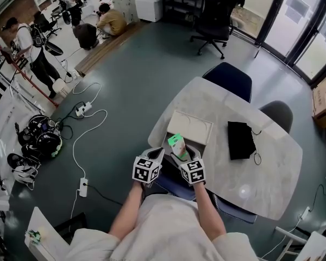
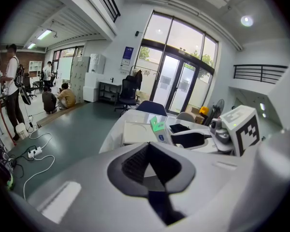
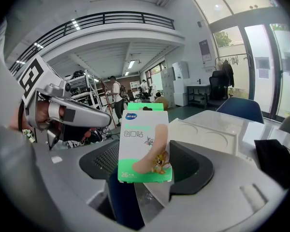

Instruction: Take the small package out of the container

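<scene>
Your small package [image 3: 145, 144] was printed card, smooth, with a light sheen on its face. The container [image 1: 191, 127] looked pale and matt, either card or moulded plastic; the views did not settle which. The table [image 1: 261, 184] had a pale, stone-like top, polished enough to catch glare. Your left gripper [image 2: 152, 164] and right gripper [image 3: 146, 170] had smooth, matt grey plastic shells, and their black pads [image 3: 105, 162] looked rubbery with fine ribbing. The pouch [image 1: 241, 139] was black matt cloth. The floor [image 1: 130, 75] was smooth, grey-green and faintly glossy.
</scene>
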### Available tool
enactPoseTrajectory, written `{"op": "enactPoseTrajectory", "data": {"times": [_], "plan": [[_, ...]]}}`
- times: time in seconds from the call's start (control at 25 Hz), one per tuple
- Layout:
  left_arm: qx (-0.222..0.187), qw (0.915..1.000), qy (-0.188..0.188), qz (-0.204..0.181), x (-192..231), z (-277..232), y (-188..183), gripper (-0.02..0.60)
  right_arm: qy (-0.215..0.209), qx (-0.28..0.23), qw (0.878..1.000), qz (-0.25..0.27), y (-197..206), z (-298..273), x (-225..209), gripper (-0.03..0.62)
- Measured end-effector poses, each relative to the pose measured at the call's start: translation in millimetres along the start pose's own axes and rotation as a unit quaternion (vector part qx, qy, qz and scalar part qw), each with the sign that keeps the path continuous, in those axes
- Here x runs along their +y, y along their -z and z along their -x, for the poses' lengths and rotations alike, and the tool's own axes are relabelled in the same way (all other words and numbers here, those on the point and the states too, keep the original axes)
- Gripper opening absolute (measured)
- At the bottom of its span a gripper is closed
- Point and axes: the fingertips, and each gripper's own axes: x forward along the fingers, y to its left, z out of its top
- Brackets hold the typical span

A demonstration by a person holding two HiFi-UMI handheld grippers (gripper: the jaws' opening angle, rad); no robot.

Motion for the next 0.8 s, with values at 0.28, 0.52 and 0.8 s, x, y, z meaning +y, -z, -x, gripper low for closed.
{"op": "enactPoseTrajectory", "data": {"times": [0.28, 0.52, 0.8], "plan": [[-0.001, 1.0000, -0.004, 0.004, 4.7, -2.1, 1.5, 0.054, -0.002, -0.001, 1.000, 0.001, 0.8, -3.3, -0.8, 0.325], [0.000, 1.0000, 0.000, 0.001, 0.9, -2.9, 1.3, 0.054, 0.006, 0.001, 1.000, -0.003, 2.2, 0.1, -6.0, 0.325], [0.000, 1.0000, -0.005, 0.006, 8.0, 0.2, 1.4, 0.054, 0.008, 0.004, 1.000, -0.007, 4.3, 0.7, -6.8, 0.327]]}}
